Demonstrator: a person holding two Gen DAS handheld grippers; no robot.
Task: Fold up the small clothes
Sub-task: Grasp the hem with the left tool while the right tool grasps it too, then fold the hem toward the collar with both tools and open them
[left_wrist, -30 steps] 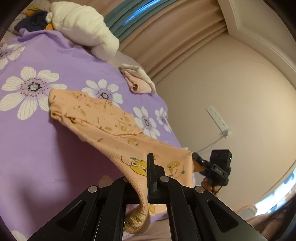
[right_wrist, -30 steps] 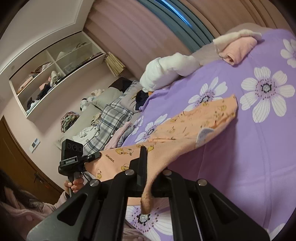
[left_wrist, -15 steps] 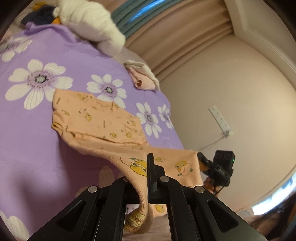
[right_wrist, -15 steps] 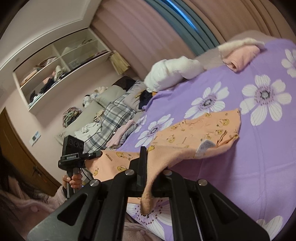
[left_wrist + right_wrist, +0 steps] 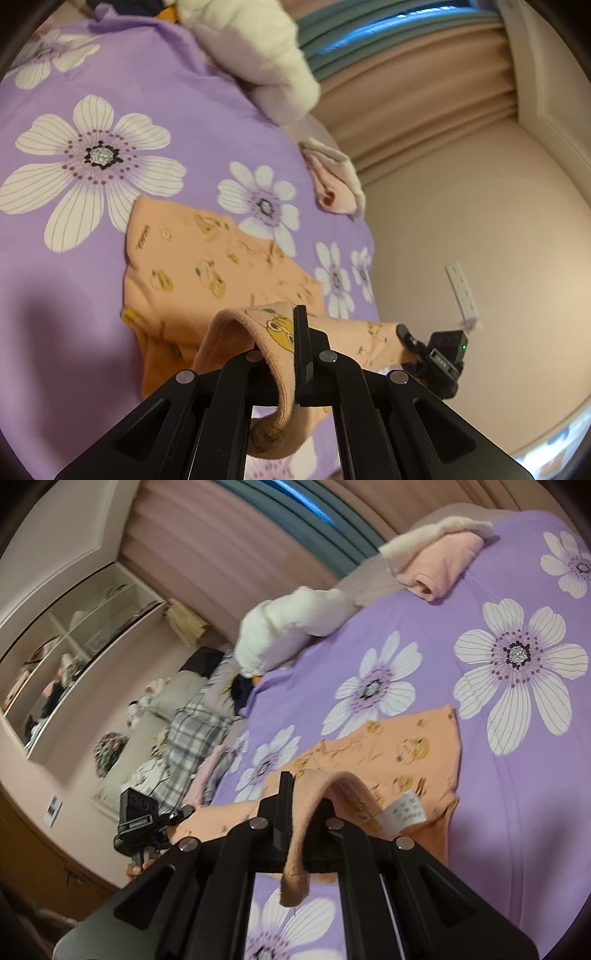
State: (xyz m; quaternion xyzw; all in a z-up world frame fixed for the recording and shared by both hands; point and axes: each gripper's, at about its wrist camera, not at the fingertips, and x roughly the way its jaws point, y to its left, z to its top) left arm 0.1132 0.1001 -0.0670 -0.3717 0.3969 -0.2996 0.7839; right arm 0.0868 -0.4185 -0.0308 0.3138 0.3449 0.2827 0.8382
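Purple bedspread (image 5: 207, 110): one orange garment (image 5: 207, 266)

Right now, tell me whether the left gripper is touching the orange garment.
Touching. The left wrist view shows the left gripper shut on a folded edge of the orange garment, the cloth pinched between its fingers and draping below them.

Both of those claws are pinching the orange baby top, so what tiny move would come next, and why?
Probably carry the pinched edge a little farther over and lower it. The left gripper and right gripper each clamp a corner of the orange garment, whose far part already lies flat on the purple bedspread, so the lifted edge can fold onto it.
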